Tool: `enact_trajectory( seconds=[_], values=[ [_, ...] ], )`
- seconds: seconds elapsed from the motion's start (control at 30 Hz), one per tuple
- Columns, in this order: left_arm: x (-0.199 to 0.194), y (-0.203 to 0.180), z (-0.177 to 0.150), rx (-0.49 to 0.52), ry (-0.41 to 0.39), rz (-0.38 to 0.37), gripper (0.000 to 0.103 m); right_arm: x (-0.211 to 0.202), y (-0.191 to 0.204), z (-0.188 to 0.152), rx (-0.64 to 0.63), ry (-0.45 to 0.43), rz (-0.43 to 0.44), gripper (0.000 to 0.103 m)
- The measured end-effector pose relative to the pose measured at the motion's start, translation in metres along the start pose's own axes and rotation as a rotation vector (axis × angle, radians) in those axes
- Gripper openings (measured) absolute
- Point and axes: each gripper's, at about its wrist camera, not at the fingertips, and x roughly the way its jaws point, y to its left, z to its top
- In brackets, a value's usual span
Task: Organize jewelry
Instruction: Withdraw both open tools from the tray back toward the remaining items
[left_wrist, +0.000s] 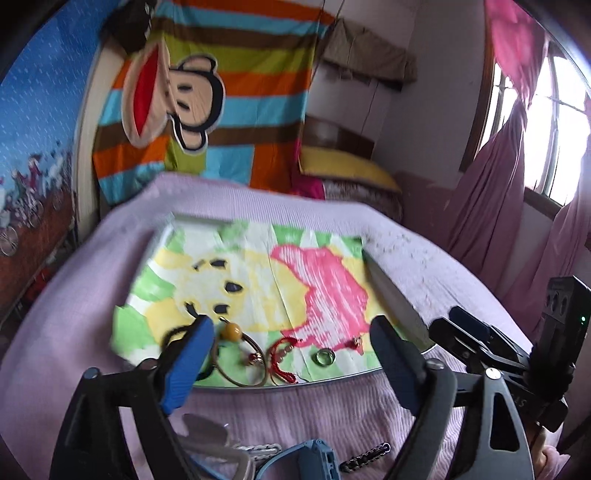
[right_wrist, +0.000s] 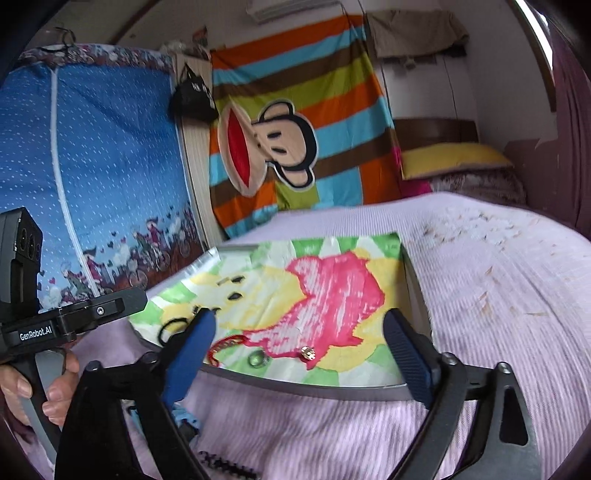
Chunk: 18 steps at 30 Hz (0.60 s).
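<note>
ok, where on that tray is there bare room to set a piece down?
Free: the tray's far half, over the pink drawing and up to the back rim. Crowded: the near edge, where the bead bangle, red cord bracelet, ring and earring lie close together. Both claws are open.

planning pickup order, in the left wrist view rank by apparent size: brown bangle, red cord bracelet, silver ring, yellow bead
1. brown bangle
2. red cord bracelet
3. silver ring and yellow bead: they look alike in size, so no ranking between them.
</note>
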Motion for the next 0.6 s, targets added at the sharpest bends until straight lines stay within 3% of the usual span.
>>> enact_trajectory(
  seconds=[0.2, 0.6],
  values=[
    [-0.036, 0.003, -0.007, 0.018, -0.094, 0.043, 0.101, -0.04, 0.014, -0.005, -0.032, -0.089, 0.003, 0.102],
    [-0.081, 0.006, -0.042, 0.109, -0.137, 0.106, 0.103, -0.088, 0.043, -0.033, -0.148, -0.135, 0.03, 0.102]
  ],
)
